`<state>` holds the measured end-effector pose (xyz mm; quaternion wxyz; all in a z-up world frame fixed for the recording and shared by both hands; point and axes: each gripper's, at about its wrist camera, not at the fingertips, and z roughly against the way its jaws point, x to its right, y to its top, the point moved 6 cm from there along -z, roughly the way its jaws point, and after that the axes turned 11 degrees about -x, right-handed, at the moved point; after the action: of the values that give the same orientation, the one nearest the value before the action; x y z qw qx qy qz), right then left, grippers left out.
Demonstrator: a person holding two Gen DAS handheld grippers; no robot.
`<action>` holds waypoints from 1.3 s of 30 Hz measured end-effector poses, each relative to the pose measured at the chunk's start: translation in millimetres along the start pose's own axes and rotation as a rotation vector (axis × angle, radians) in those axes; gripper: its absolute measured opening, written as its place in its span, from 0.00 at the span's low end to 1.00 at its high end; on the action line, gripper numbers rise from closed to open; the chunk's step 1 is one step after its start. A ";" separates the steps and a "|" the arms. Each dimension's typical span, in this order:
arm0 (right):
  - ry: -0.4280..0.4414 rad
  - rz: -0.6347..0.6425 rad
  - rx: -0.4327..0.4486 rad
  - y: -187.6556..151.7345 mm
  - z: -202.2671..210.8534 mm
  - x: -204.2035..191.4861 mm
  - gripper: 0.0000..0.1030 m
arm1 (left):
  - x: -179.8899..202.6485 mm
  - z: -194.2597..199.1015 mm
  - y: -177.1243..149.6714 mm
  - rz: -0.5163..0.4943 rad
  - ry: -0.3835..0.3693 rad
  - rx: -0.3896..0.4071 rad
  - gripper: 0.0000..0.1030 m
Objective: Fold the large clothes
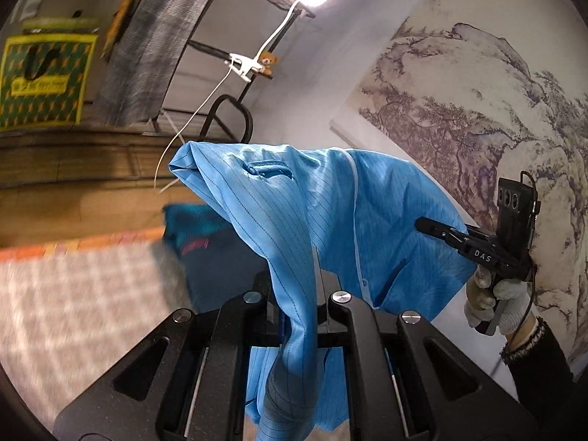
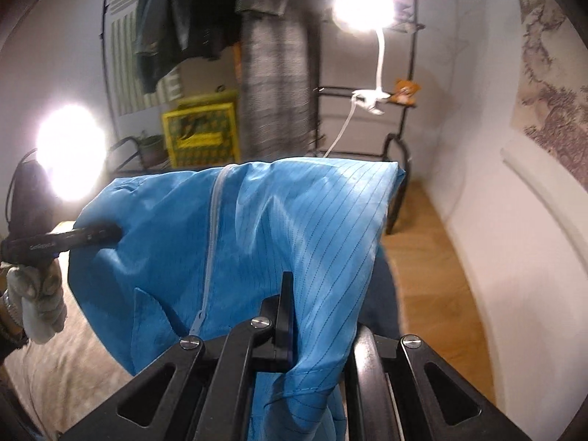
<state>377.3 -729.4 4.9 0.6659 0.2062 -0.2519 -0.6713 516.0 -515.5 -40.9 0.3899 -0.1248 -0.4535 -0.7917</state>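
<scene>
A large light-blue striped garment (image 1: 294, 220) with a white zipper hangs in the air, stretched between both grippers. My left gripper (image 1: 316, 257) is shut on a fold of it. My right gripper (image 2: 294, 283) is shut on another fold of the garment (image 2: 294, 213). In the left wrist view the right gripper (image 1: 430, 225) shows at the right, held by a gloved hand, its tips at the cloth's edge. In the right wrist view the left gripper (image 2: 114, 231) shows at the left, pinching the cloth.
A dark blue garment (image 1: 205, 250) lies below on a patterned surface (image 1: 73, 294). A black metal rack (image 2: 400, 117) with hanging clothes, a clip lamp (image 2: 362, 0) and a small teddy bear (image 2: 404, 92) stands behind. A wood floor (image 2: 422, 257) and a white wall are at the right.
</scene>
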 end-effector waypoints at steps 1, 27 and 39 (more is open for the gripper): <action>-0.012 0.000 0.006 6.0 -2.8 6.6 0.03 | -0.4 -7.7 6.7 0.000 0.002 0.003 0.05; -0.271 -0.150 -0.144 -2.5 -155.9 122.4 0.37 | -101.2 -116.2 13.7 0.145 0.281 -0.045 0.28; -0.298 -0.188 -0.091 -8.9 -114.9 121.3 0.37 | -85.1 -61.8 13.7 0.129 0.323 -0.017 0.31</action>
<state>437.2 -857.9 -84.0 0.5640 0.0969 -0.2969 -0.7645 592.2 -526.9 -113.8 0.5065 -0.0280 -0.3693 -0.7787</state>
